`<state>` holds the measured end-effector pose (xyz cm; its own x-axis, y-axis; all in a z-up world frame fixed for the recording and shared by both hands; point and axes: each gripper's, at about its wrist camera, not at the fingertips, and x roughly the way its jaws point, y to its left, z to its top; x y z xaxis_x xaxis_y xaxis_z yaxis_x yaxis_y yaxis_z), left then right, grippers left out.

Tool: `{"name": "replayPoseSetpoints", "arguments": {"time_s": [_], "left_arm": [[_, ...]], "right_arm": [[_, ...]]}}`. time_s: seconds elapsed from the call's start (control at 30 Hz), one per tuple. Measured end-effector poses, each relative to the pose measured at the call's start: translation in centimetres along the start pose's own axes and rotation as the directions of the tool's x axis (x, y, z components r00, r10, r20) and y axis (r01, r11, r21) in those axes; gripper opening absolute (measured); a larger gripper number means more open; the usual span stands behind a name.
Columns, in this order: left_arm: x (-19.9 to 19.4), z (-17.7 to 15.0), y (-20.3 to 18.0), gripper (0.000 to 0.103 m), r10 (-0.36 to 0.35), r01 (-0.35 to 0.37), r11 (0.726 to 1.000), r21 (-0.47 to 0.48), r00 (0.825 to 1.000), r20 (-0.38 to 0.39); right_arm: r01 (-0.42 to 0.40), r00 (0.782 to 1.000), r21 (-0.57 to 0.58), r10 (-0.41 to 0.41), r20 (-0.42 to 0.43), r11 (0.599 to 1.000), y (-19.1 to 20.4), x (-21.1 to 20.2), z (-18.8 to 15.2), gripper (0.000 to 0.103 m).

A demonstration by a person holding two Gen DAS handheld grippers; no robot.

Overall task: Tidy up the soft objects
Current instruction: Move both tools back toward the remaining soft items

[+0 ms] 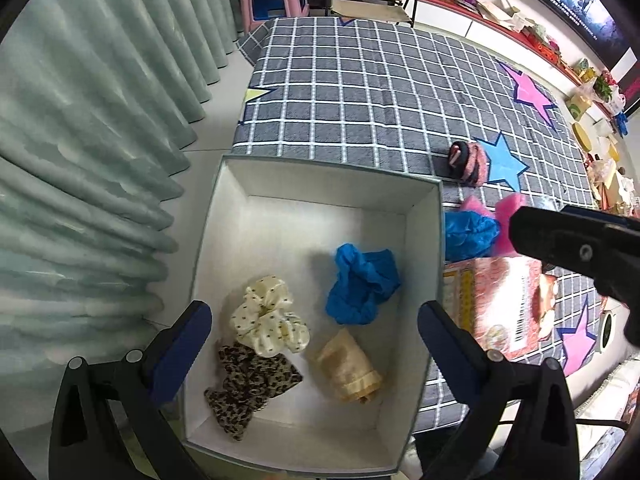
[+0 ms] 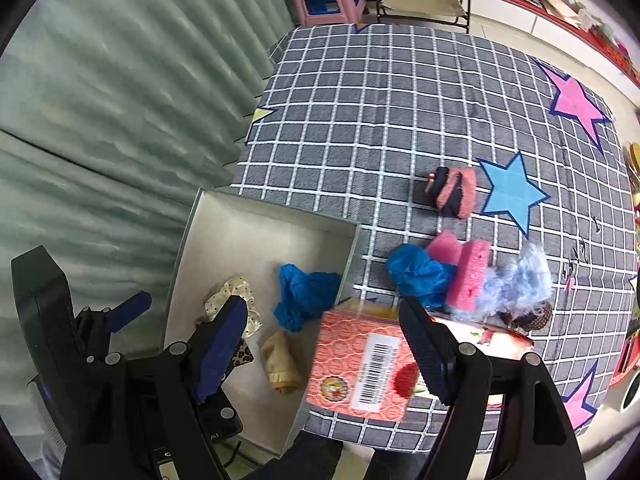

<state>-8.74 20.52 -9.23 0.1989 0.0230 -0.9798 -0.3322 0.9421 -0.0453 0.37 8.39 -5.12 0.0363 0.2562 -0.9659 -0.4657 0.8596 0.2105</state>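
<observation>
Four soft pieces lay inside the white box (image 1: 224,216): a blue cloth (image 1: 362,284), a dotted cream scrunchie (image 1: 268,316), a leopard scrunchie (image 1: 250,386) and a beige pouch (image 1: 350,366). Both the left gripper (image 1: 314,340) and right gripper (image 2: 320,340) hung wide apart, gripping nothing, above it.

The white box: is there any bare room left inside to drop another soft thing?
Yes. The far half of the white box, behind the blue cloth and the cream dotted scrunchie, is bare. The near half is crowded: the leopard scrunchie and beige cloth also lie there. A bare strip runs along the nearest wall.
</observation>
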Motion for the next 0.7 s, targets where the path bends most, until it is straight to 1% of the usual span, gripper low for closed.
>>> {"name": "replayPoseSetpoints", "arguments": {"time_s": [0.1, 0.17, 0.2, 0.3, 0.43, 0.47, 0.57, 0.7], "left_arm": [[-0.4, 0.6, -0.8, 0.103, -0.063, 0.063, 0.998, -0.013, 0.998, 0.006], [-0.8, 1.4, -1.7, 0.103, -0.099, 0.1, 0.995, -0.014, 0.995, 0.01], [-0.9, 1.8, -2.1, 0.103, -0.104, 0.104, 0.994, -0.009, 0.994, 0.012], [-1.3, 3.4, -4.3, 0.103, -0.114, 0.114, 0.993, 0.03, 0.993, 0.012], [-1.1, 5.5, -7.6, 0.103, -0.133, 0.134, 0.987, 0.09, 0.991, -0.01], [-1.0, 6.0, -8.4, 0.103, -0.136, 0.137, 0.985, 0.104, 0.991, -0.017], [0.2, 8.2, -11.2, 0.103, -0.137, 0.144, 0.978, 0.153, 0.989, -0.056], [3.1, 11.5, -14.6, 0.103, -0.121, 0.141, 0.975, 0.17, 0.985, -0.126]], "right_arm": [[-0.015, 1.0, 0.025, 0.015, 0.014, 1.0, -1.6, -0.6, -0.1, 0.08], [-0.023, 0.999, 0.048, 0.021, 0.029, 0.999, -3.1, -1.2, 0.0, 0.103], [-0.027, 0.999, 0.065, 0.024, 0.049, 0.998, -4.1, -1.7, -0.1, 0.103], [-0.028, 0.998, 0.127, 0.02, 0.063, 0.991, -7.7, -2.7, -0.3, 0.103], [0.008, 0.997, 0.23, -0.025, 0.069, 0.973, -13.4, -3.4, -1.0, 0.103], [0.018, 0.997, 0.268, -0.037, 0.065, 0.963, -15.3, -3.4, -1.4, 0.103], [0.036, 0.998, 0.349, -0.053, 0.042, 0.936, -19.1, -3.1, -2.5, 0.103], [0.042, 0.999, 0.439, -0.045, -0.004, 0.897, -23.7, -1.4, -4.5, 0.103]]}}
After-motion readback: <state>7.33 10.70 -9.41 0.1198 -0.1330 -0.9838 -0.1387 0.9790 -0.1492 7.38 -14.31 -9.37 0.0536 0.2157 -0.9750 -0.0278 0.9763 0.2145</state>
